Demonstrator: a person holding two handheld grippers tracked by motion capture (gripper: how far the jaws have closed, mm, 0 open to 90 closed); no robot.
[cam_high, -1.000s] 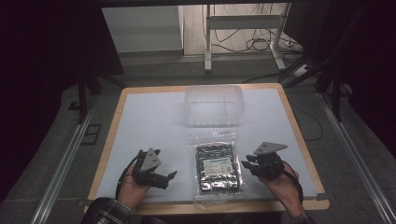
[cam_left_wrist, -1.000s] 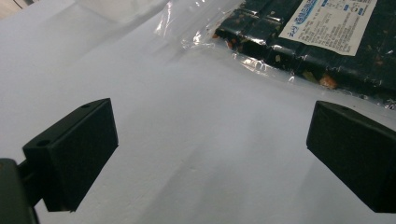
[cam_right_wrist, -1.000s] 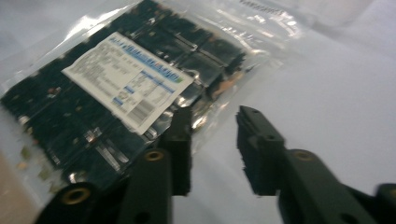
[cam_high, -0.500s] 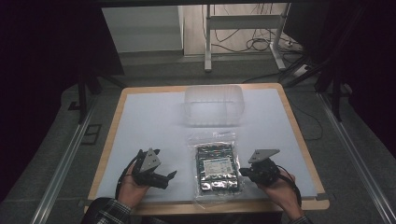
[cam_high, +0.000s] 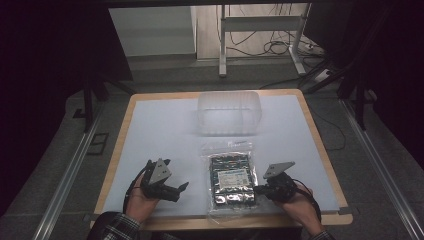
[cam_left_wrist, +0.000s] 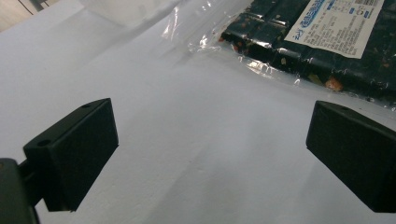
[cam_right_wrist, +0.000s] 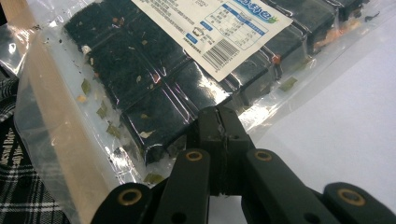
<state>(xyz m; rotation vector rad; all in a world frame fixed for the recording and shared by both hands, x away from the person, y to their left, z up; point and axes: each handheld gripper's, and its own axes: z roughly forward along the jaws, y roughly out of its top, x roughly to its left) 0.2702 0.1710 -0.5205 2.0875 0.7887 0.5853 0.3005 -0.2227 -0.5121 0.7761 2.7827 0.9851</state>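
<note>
A clear plastic bag of dark seaweed sheets with a white label lies flat near the table's front edge. It overhangs the wooden rim in the right gripper view, where the bag shows up close. My right gripper is at the bag's right side, its jaws shut on the bag's clear edge. My left gripper rests low on the white surface just left of the bag, open with nothing between its jaws. The bag lies ahead of it to the right.
A clear plastic container stands at the back middle of the table, behind the bag. The white mat has a wooden rim. A plaid sleeve shows beside the table edge.
My right gripper has moved left and down to the bag's right edge and closed there. The left gripper has stayed in place.
</note>
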